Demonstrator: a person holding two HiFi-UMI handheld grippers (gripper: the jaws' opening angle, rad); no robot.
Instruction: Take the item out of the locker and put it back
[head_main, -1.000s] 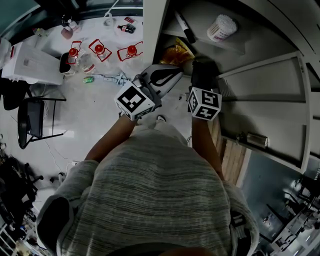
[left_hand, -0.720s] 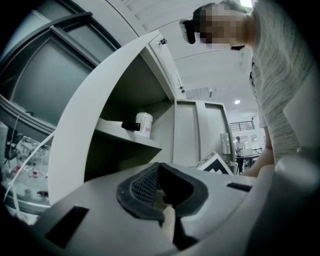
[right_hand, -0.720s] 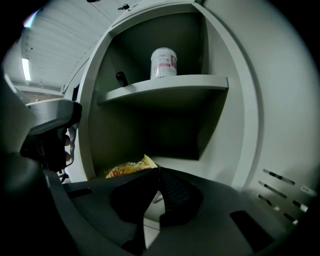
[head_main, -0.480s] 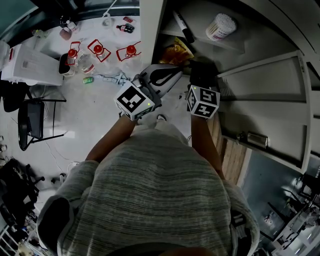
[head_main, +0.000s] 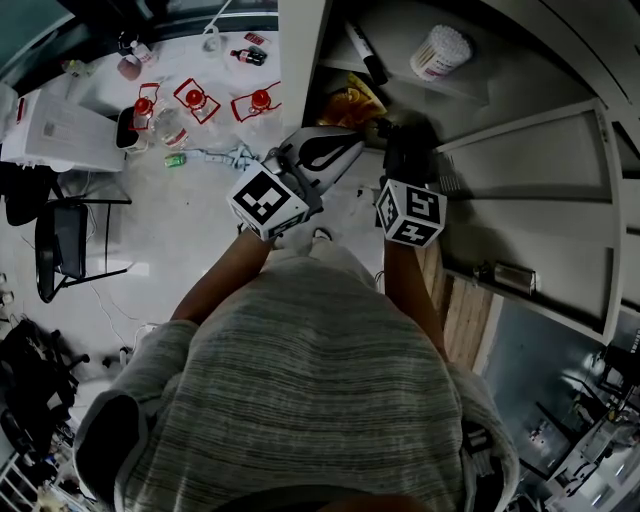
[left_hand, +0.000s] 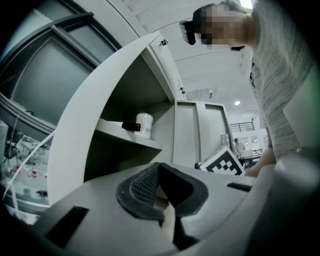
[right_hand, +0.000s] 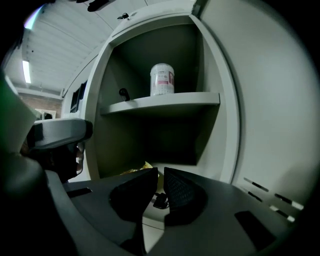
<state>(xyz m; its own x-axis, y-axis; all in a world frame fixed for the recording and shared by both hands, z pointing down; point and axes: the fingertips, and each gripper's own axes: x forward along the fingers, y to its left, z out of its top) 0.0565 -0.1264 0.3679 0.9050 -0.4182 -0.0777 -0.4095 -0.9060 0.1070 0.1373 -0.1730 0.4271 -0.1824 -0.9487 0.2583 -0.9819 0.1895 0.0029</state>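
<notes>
An open grey locker (head_main: 330, 40) holds a yellow snack bag (head_main: 350, 104) in its lower compartment. On the shelf (right_hand: 165, 102) above stand a white jar (right_hand: 162, 79) and a black marker (head_main: 366, 55). My black right gripper (right_hand: 160, 172) points into the lower compartment at the bag (right_hand: 134, 170), jaws shut and nothing seen gripped. A small dark thing (right_hand: 160, 201) lies on the locker floor beyond the tips. My white left gripper (left_hand: 159, 167) is shut and empty, held beside the locker's left wall, left of the right gripper (head_main: 400, 126).
The locker's door (head_main: 530, 200) hangs open to the right. On the floor at the left stand red-capped bottles (head_main: 198, 98), a white box (head_main: 55, 130) and a black chair (head_main: 65, 245). A wooden board (head_main: 465, 315) lies under the door.
</notes>
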